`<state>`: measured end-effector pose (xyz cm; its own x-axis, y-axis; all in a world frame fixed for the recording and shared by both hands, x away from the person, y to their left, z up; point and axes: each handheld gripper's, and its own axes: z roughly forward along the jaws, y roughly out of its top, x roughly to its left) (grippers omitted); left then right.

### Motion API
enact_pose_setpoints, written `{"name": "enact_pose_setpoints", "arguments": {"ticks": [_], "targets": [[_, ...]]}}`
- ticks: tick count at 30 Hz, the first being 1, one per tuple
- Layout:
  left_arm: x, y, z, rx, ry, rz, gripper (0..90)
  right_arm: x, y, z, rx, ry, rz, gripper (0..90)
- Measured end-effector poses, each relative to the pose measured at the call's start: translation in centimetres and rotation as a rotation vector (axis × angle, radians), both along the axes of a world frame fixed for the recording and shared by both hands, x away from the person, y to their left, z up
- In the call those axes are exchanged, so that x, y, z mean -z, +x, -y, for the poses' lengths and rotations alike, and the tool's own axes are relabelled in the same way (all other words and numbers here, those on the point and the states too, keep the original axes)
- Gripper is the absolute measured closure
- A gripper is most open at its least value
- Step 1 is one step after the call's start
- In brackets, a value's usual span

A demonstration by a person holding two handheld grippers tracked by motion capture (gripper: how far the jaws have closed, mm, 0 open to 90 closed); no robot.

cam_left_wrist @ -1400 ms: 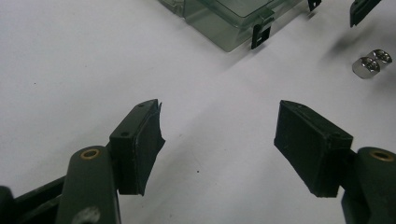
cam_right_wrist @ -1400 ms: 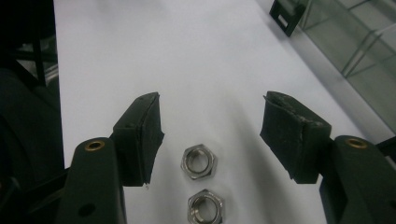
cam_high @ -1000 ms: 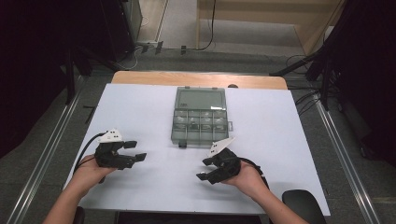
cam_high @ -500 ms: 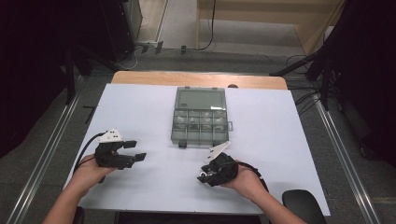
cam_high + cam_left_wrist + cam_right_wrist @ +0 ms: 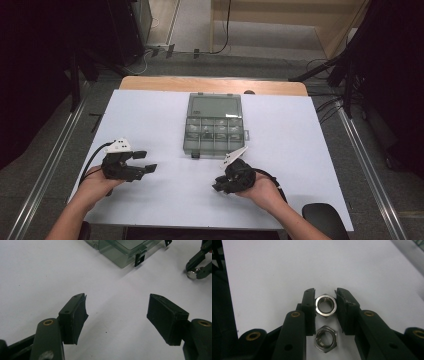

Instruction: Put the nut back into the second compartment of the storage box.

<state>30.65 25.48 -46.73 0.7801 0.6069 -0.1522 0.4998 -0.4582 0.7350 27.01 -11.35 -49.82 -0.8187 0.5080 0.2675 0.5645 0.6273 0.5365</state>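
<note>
Our right gripper (image 5: 326, 305) has just been closing its fingers on a silver hexagonal steel nut (image 5: 325, 305), ready to lift it off the white bench (image 5: 274, 272); left gripper (image 5: 116, 315) fingers released.

Your high view looks forward and down from above your side of the table (image 5: 150, 115), far enough back to take in the whole top and the floor beyond. Your left gripper view sits low and close over the white surface, facing the compartment box (image 5: 120, 252), which the high view also shows (image 5: 214, 125). Your right gripper view looks down its jaws at very close range onto the same white tabletop.
</note>
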Motion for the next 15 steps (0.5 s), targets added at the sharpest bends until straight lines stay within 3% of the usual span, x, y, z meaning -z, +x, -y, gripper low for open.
{"name": "enact_pose_setpoints", "arguments": {"ticks": [10,15], "targets": [[0.1,0.1,0.0,0.0,0.001,-0.002,31.5,-1.1,1.0,0.7,0.051,0.069,0.001,70.6],[0.0,0.1,0.0,0.0,-0.002,-0.005,31.5,-1.5,1.4,0.5,0.056,0.078,0.01,70.6]]}}
